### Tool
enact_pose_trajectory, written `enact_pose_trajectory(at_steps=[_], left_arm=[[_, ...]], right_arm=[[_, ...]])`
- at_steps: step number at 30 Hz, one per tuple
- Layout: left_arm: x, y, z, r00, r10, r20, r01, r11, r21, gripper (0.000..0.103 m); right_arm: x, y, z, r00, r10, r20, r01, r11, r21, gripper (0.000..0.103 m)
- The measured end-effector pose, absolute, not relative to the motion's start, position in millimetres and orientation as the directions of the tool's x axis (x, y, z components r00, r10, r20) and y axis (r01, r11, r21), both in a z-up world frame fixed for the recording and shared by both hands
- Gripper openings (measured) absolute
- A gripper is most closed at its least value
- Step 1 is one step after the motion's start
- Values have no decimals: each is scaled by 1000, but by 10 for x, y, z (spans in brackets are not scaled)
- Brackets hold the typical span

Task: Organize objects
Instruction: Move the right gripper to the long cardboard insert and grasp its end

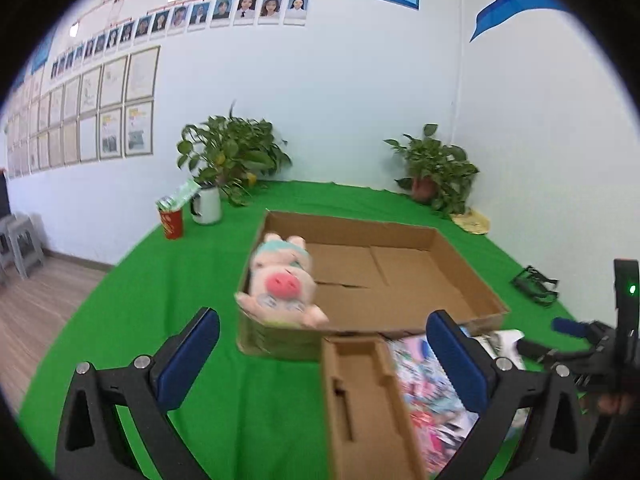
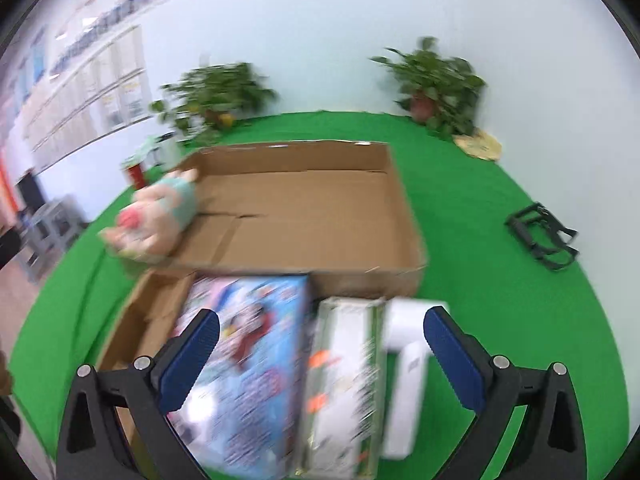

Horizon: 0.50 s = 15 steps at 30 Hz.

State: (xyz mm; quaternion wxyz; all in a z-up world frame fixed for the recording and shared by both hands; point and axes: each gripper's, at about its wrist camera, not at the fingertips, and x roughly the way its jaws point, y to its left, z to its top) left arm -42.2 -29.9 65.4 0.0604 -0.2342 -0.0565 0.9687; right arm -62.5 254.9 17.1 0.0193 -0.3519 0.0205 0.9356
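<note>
Green-covered counter (image 1: 200, 280) against white walls carries an open cardboard tray (image 1: 400, 280) with the pig plush (image 1: 282, 280) on its corner, both grippers' fingers (image 1: 188, 356) (image 2: 452, 356) spread wide, holding nothing.

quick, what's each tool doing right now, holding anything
Left tool: open wide, holding nothing.
Right tool: open wide, holding nothing.

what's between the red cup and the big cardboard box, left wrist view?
Only bare green cloth. In the left wrist view nothing sits between the red cup and the big cardboard box.
</note>
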Motion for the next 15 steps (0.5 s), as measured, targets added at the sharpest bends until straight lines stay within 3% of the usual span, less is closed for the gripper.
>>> enact_pose_trajectory(at_steps=[3, 7, 15], left_arm=[[-293, -175, 552, -870, 186, -457, -125, -979, -160, 103], [-319, -161, 337, -792, 262, -551, -177, -963, -203, 103], [-287, -261, -167, -728, 208, -653, -112, -976, -186, 101]], right_arm=[[-247, 2275, 165, -766, -45, -641, 34, -999, 29, 103], [91, 2016, 69, -743, -148, -653, 110, -989, 99, 103], [402, 1609, -163, -676, -283, -681, 256, -956, 144, 103]])
